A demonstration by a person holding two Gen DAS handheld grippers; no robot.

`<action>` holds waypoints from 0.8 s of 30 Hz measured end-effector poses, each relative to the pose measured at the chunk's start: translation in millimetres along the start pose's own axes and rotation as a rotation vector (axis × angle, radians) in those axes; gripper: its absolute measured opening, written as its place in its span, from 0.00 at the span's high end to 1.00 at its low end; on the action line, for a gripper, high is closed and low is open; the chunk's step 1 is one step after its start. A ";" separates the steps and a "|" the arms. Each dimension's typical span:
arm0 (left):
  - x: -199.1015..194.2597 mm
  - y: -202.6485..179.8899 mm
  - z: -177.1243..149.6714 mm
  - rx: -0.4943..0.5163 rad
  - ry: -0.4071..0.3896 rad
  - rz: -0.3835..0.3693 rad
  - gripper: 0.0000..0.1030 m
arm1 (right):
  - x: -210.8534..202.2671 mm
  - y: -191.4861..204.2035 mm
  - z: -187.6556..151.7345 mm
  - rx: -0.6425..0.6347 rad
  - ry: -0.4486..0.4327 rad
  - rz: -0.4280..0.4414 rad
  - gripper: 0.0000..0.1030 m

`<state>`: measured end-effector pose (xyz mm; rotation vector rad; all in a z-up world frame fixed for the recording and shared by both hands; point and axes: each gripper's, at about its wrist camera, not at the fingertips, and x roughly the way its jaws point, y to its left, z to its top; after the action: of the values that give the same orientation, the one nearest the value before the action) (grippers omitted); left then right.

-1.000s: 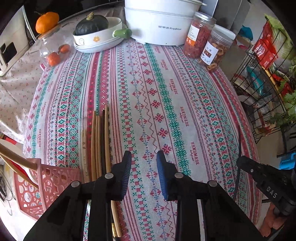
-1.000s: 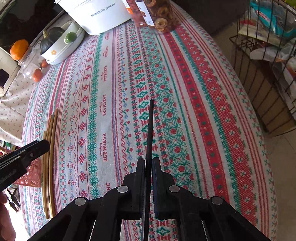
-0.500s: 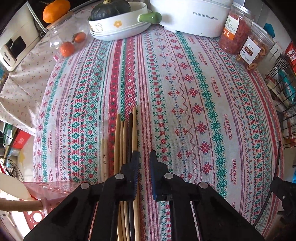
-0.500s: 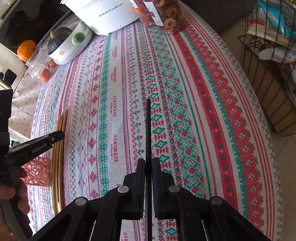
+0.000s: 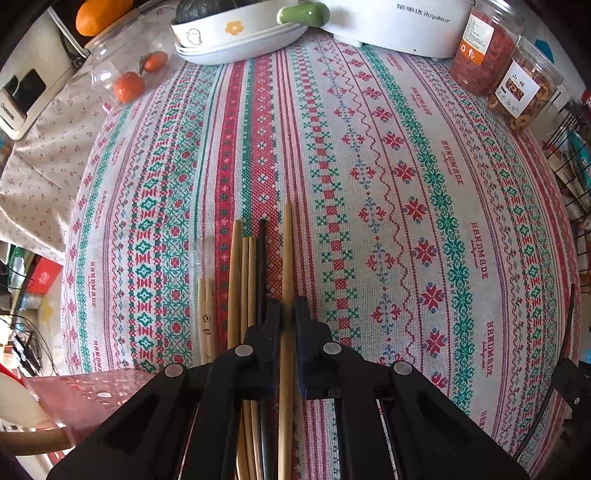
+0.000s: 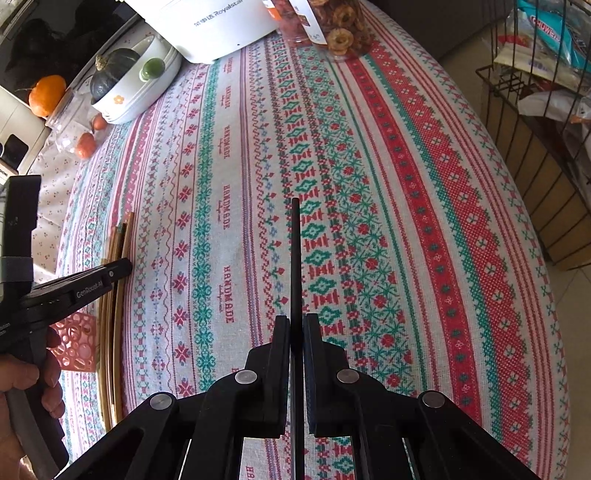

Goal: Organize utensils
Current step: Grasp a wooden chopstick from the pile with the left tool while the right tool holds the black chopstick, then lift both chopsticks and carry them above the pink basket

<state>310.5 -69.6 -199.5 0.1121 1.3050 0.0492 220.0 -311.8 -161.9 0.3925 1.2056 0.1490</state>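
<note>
Several wooden chopsticks (image 5: 243, 280) and one black chopstick (image 5: 262, 266) lie side by side on the patterned tablecloth (image 5: 369, 184). My left gripper (image 5: 287, 308) is shut on the rightmost wooden chopstick (image 5: 287, 251), which points away from me. My right gripper (image 6: 296, 325) is shut on a black chopstick (image 6: 295, 258) held above the cloth. The right wrist view shows the chopstick pile (image 6: 116, 258) at the left, with the left gripper (image 6: 122, 266) over it. A pink perforated basket (image 5: 85, 391) stands at the near left table edge.
At the back stand a white dish with a squash (image 5: 236, 26), a white cooker (image 5: 399, 22), two food jars (image 5: 498, 62) and a clear jar of oranges (image 5: 129, 74). A wire rack (image 6: 535, 92) stands off the table's right side.
My left gripper moved left over the chopstick pile and closed on the rightmost wooden chopstick. My right gripper stayed shut on the black chopstick, barely moving.
</note>
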 end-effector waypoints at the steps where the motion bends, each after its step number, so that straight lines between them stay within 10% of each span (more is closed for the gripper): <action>1: 0.7 -0.6 0.9 -0.003 0.002 0.003 0.95 | -0.1 0.5 -0.4 0.000 0.000 -0.001 0.95; 24: -156.2 2.0 -100.5 0.159 -0.375 -0.222 0.94 | -72.1 51.2 -37.3 -0.153 -0.195 -0.042 0.95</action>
<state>172.6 -77.7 -75.3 0.1060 0.9389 -0.2552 164.5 -279.4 -90.7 0.2413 1.0017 0.1619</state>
